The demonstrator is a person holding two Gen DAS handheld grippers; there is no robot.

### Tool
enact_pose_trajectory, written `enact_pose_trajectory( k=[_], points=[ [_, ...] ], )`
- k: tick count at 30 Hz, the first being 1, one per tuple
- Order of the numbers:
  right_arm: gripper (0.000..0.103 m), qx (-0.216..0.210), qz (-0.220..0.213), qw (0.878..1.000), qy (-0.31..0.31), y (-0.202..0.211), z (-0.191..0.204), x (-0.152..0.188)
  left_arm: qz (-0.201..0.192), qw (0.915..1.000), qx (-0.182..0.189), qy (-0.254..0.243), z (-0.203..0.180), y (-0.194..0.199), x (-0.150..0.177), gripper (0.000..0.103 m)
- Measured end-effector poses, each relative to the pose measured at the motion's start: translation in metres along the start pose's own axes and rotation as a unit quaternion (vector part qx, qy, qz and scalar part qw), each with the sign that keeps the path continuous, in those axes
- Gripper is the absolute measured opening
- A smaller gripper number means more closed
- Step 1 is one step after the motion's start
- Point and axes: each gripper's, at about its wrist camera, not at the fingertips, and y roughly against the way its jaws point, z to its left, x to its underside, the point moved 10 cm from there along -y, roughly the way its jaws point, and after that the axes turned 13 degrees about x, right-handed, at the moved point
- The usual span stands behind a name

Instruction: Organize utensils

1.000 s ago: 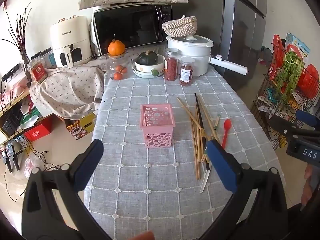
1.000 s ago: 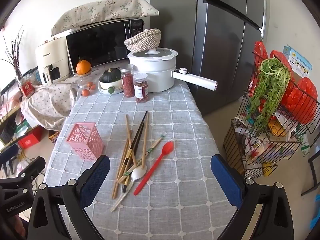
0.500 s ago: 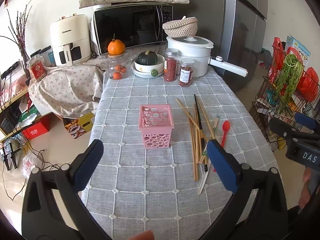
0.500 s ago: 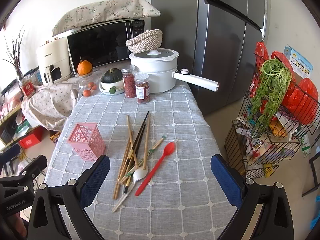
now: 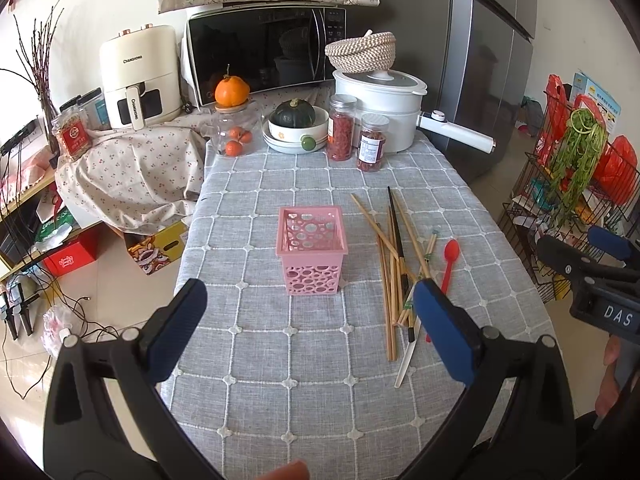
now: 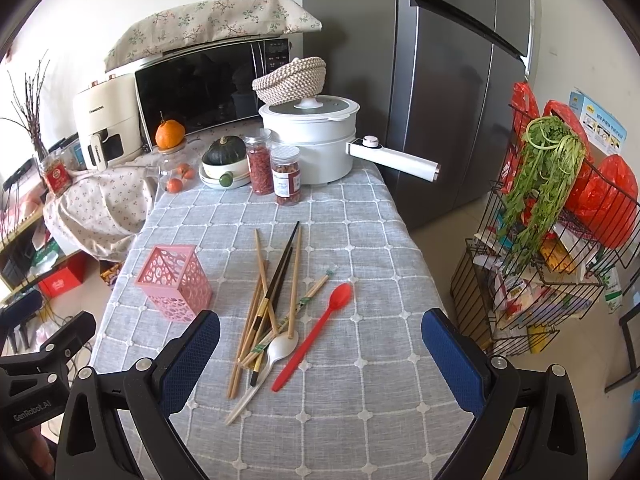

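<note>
A pink perforated utensil holder [image 5: 311, 249] [image 6: 175, 282] stands empty and upright on the grey checked tablecloth [image 5: 312, 360]. To its right lies a loose pile of wooden and dark chopsticks [image 5: 394, 248] [image 6: 276, 284], a white spoon [image 6: 280, 350] [image 5: 406, 360] and a red spoon [image 5: 449, 258] [image 6: 320, 330]. My left gripper [image 5: 308, 328] is open and empty, above the near table edge in front of the holder. My right gripper [image 6: 320, 360] is open and empty, hovering just short of the spoons; its body shows at the right of the left wrist view [image 5: 592, 276].
At the table's far end stand a white pot with a long handle [image 6: 316, 140], two jars [image 6: 276, 168], a bowl with a squash [image 6: 224, 160], a microwave [image 5: 264, 56] and an air fryer [image 5: 138, 76]. A wire rack of vegetables [image 6: 560, 240] stands right of the table.
Both grippers have drawn back slightly toward the near edge, so the table items look a little farther. Both jaws stayed open. Nothing on the table moved.
</note>
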Motion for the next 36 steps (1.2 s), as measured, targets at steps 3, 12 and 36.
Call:
enact_pose_trajectory(
  k=[3,12,36],
  points=[
    [0.102,0.000,0.000,1.000,0.000,0.0000,0.0004,0.0004,0.000,1.0000,0.000,0.000,0.0004,0.0001,0.0001,0.103],
    [0.102,-0.002,0.002,1.000,-0.001,0.0002,0.0014,0.0014,0.000,1.0000,0.001,0.000,0.0007,0.0000,0.0002,0.103],
    [0.102,-0.008,0.012,1.000,-0.003,-0.0026,0.0033,0.0019,0.000,1.0000,0.001,0.001,0.0008,0.0001,0.0001,0.103]
  ],
)
